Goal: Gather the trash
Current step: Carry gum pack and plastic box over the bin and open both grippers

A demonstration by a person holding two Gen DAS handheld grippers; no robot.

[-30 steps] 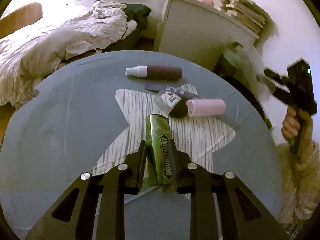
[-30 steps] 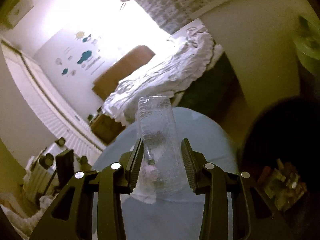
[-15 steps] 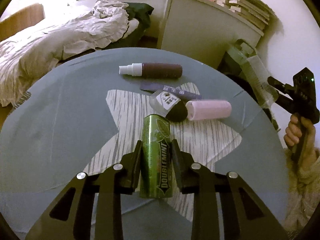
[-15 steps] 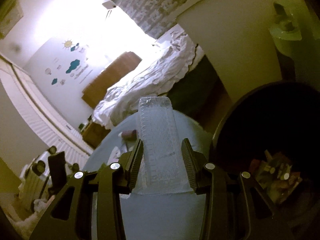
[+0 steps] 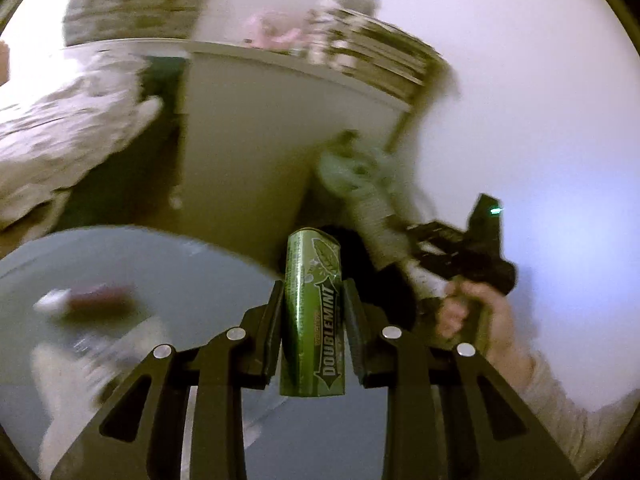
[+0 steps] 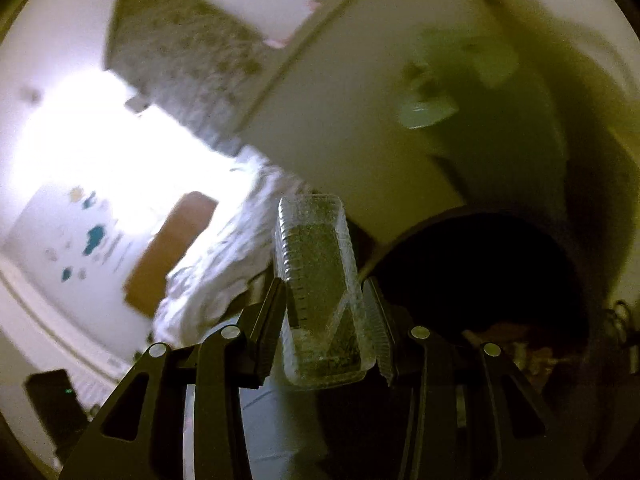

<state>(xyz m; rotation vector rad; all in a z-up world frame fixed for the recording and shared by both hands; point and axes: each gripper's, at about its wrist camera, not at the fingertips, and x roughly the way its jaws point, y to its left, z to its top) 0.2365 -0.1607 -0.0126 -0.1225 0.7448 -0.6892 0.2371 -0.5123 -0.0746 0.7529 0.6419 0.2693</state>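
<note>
My left gripper (image 5: 311, 304) is shut on a green Doublemint can (image 5: 313, 312) and holds it in the air past the round grey table's (image 5: 168, 272) right edge. My right gripper (image 6: 322, 304) is shut on a clear plastic bottle (image 6: 318, 292), held just left of the dark open trash bin (image 6: 480, 276). In the left wrist view the right gripper (image 5: 460, 248) and its bottle (image 5: 376, 216) show at the right, over the bin's dark mouth (image 5: 360, 264).
A brown spray bottle (image 5: 92, 298) lies blurred on the table at the left. A beige cabinet (image 5: 248, 152) stands behind the bin, with a bed (image 5: 60, 136) at the left. The bin holds some trash (image 6: 532, 352).
My left gripper has lifted the can off the table and swung right toward the bin. My right gripper has carried the bottle closer to the bin's mouth.
</note>
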